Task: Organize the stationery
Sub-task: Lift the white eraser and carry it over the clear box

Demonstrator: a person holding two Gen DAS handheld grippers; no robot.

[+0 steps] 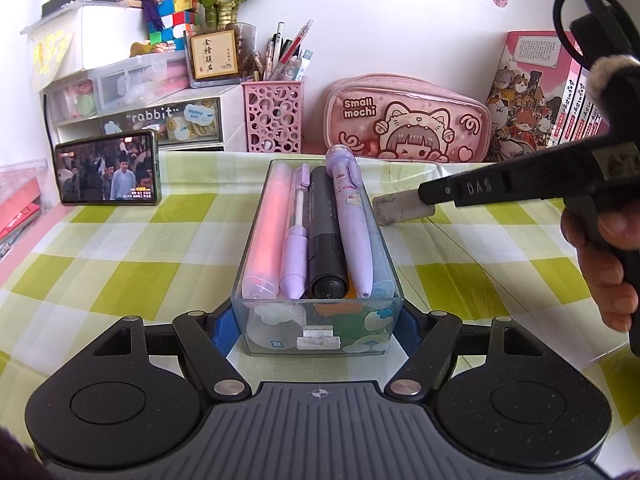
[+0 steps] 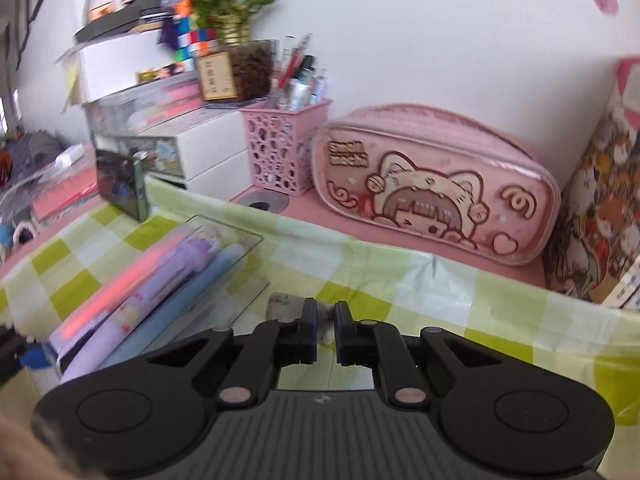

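- Clamped between the left gripper (image 1: 316, 330) pads sits the clear box (image 1: 320, 280), near end squeezed from both sides, its length running straight ahead along the fingers.
- Inside it, side by side: pink highlighter (image 1: 264, 232), lilac pen (image 1: 296, 236), black marker (image 1: 326, 240), purple cartoon pen (image 1: 352, 224), and a pale blue one against the right-hand wall.
- Off to the box's right on the checked cloth (image 1: 120, 248) lies the grey eraser (image 1: 402, 208), and the right gripper (image 2: 326, 330) has its tips right at it.
- Right wrist view is smeared, but the eraser (image 2: 286, 306) sits between the narrowed jaws, poking out past the left finger; pads look to be just short of pressing it, though I can't be sure.
- Only the left view shows the hand (image 1: 604, 256) on the right tool's grip.
- Only the right view shows the box from its side.
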